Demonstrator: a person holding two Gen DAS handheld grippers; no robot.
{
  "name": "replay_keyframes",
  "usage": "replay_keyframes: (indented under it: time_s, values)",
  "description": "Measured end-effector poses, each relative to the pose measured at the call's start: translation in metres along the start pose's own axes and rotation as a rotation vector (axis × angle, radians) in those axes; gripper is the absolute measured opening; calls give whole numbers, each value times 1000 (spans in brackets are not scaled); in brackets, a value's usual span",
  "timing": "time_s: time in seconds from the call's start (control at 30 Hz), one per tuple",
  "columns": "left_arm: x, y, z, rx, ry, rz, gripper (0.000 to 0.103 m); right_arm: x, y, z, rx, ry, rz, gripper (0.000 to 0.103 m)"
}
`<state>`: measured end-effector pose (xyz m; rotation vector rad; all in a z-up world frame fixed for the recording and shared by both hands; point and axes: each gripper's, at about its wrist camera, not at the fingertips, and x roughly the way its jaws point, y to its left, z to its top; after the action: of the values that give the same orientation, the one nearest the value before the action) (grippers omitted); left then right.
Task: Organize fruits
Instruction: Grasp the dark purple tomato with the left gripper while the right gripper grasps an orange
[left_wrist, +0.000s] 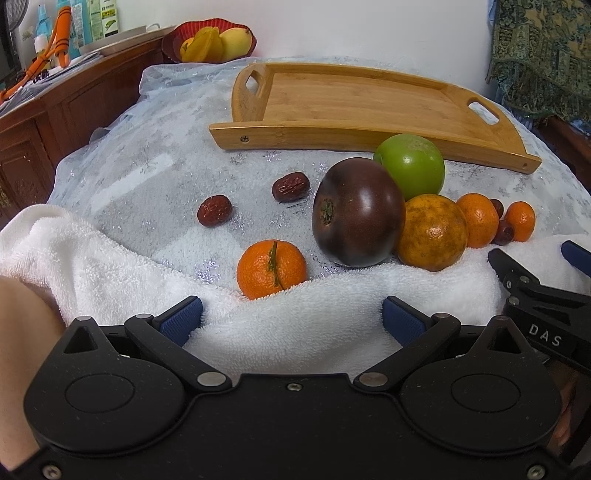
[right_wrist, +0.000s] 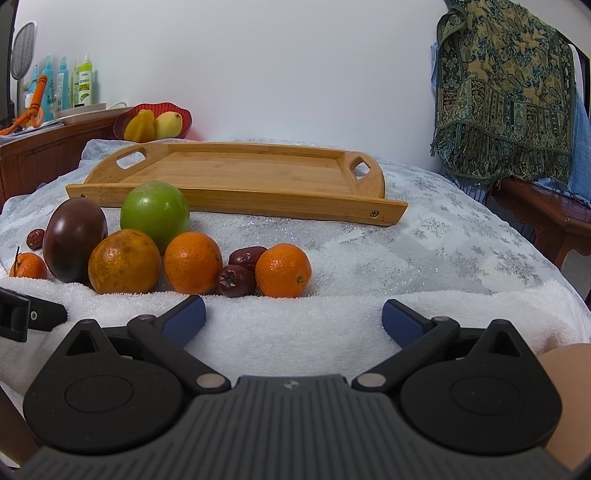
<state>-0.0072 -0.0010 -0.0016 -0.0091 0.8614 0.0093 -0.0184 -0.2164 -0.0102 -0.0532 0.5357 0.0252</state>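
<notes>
Both tongs hang released and empty over the white towel, jaws spread wide; nothing lifted yet, bamboo tray bare. Landmark for all positions: the tray, at the far side of the table.

Left to right, all in front of the tray's near rail:
- Two red dates, wrinkled, matte, small; apart from each other, left of the main cluster.
- Stemmed mandarin, nearest your left tongs, half sunk behind a towel fold.
- Dark purple fruit, glossy, smooth, large, lying on its side with the calyx facing left. Judged slippery.
- Green apple-like fruit, waxy, round, closest to the tray rail.
- Mottled orange, rough peel, touching the purple fruit.
- Two small mandarins with two more dates wedged between them, nearest your right tongs.

Step in hand, as judged: first pick. Advice:
- Take outliers first: left tongs to the stemmed mandarin, right tongs to the far-right mandarin. Removing cluster fruit risks the round ones rolling.
- Grip at the widest girth, pads level, light squeeze; peel bruises.
- Clear the raised rail before lowering; set down, don't drop. Bamboo is hard and smooth, so spheres may roll.
- Dates: approach low; the terry pile is soft and may snag pad tips.
</notes>
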Motion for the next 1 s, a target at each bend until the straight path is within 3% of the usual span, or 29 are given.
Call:
replay_keyframes:
  time_s: [0.2, 0.53, 0.67, 0.77, 0.8, 1.0]
  values:
    - [-9, -2, 0, 29, -43, -7, 99, 0, -1, 6, -28, 22, 7, 103]
    - [-35, -14, 6, 122, -181, -19, 70, -15, 0, 11, -41, -82, 79, 99]
    - [-40, -15, 12, 113, -202, -62, 58, -19, -6, 14, 11, -104, 74, 86]
    - [-38, -11, 17, 72, -198, -93, 47, -20, -13, 15, 56, -111, 49, 66]
    - [-38, -10, 19, 55, -196, -103, 47, -20, -15, 15, 68, -107, 45, 59]
    - [-29, -4, 29, -9, -178, -154, 47, -12, -20, 17, 96, -76, 65, 43]
